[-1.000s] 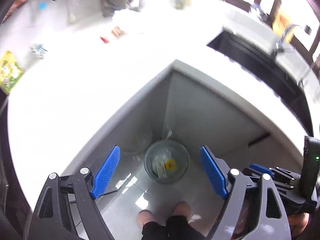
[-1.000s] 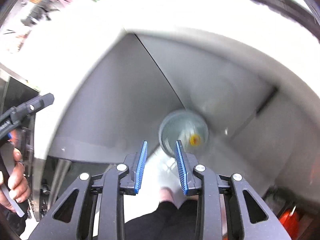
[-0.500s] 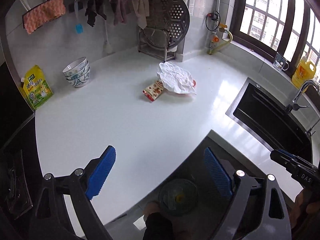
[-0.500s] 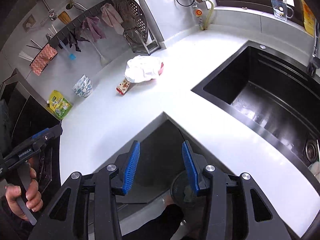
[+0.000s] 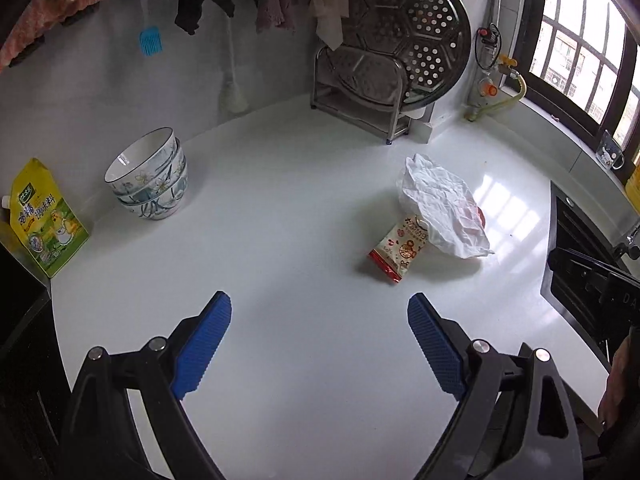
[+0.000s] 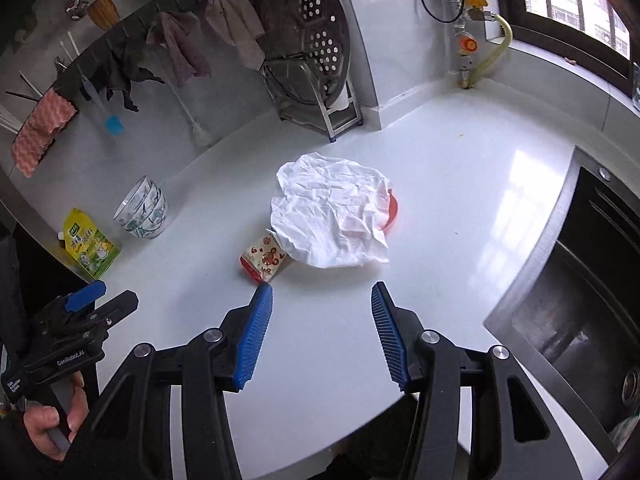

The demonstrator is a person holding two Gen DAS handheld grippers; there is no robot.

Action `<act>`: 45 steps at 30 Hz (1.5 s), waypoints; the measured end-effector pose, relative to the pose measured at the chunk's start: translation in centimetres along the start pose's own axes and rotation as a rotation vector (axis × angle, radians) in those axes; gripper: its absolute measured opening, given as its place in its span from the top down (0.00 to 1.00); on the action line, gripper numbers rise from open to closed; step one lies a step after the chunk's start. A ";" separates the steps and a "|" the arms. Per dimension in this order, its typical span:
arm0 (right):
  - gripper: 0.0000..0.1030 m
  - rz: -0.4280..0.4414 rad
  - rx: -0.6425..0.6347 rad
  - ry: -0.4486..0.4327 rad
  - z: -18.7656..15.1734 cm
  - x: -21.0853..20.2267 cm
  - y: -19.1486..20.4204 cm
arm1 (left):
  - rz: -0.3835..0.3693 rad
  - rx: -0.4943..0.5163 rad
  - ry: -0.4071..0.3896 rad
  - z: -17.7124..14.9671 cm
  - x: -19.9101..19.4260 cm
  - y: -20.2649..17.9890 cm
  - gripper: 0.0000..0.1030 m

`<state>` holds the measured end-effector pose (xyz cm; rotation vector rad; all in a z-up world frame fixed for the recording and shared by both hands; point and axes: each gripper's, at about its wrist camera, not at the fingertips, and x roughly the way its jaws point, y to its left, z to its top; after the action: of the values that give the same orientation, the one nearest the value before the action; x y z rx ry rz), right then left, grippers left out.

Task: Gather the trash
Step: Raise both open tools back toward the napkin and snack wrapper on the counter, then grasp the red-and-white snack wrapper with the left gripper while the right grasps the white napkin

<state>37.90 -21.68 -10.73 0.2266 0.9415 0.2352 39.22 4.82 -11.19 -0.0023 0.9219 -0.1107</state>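
A crumpled white tissue (image 5: 444, 208) (image 6: 334, 212) lies on the white counter (image 5: 280, 248), draped over a red dish (image 6: 394, 210). A small red-and-cream snack wrapper (image 5: 398, 248) (image 6: 265, 259) lies against its near edge. My left gripper (image 5: 320, 320) hangs open over bare counter, well short and left of the wrapper. My right gripper (image 6: 322, 312) is just in front of the tissue and wrapper, its jaws still opening with nothing between them. The left gripper's body (image 6: 64, 332), held in a hand, shows at the right wrist view's left edge.
Stacked patterned bowls (image 5: 148, 180) and a yellow-green seasoning pouch (image 5: 40, 220) stand at the back left. A metal rack with a perforated steamer tray (image 5: 392, 60) sits at the back. A black sink (image 6: 580, 300) lies to the right. Cloths hang on the wall.
Both grippers rose from the bin on the floor below the counter's edge to above the countertop. The right gripper's jaws widened; the bin dropped out of view.
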 end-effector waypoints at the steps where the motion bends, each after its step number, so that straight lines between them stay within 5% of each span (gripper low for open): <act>1: 0.52 0.002 -0.012 0.013 0.6 1.2 0.6 | -0.003 -0.004 0.005 0.3 0.6 0.5 0.14; 11: 0.52 -0.100 -0.112 0.101 5.3 11.6 4.9 | -0.022 -0.079 0.057 1.7 4.9 3.4 0.14; 20: 0.52 -0.192 -0.232 0.111 5.7 15.5 7.1 | -0.032 -0.079 0.074 2.7 7.0 4.2 0.14; 22: 0.61 -0.206 -0.232 0.114 5.5 15.9 6.8 | -0.043 -0.082 0.078 3.0 7.4 4.1 0.14; 28: 0.95 -0.161 -0.175 0.108 5.5 15.0 5.1 | -0.088 -0.058 0.074 4.1 9.0 2.5 0.14; 35: 0.95 -0.073 0.020 0.029 6.2 10.8 0.7 | -0.178 -0.029 0.075 5.5 11.0 -0.6 0.14; 45: 0.96 -0.096 0.195 -0.062 5.5 5.5 -5.1 | -0.207 0.172 0.083 6.2 14.1 -5.2 0.12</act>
<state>46.06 -25.42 -13.30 0.3647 0.9115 0.0474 52.10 -2.03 -18.39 0.0669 0.9907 -0.3840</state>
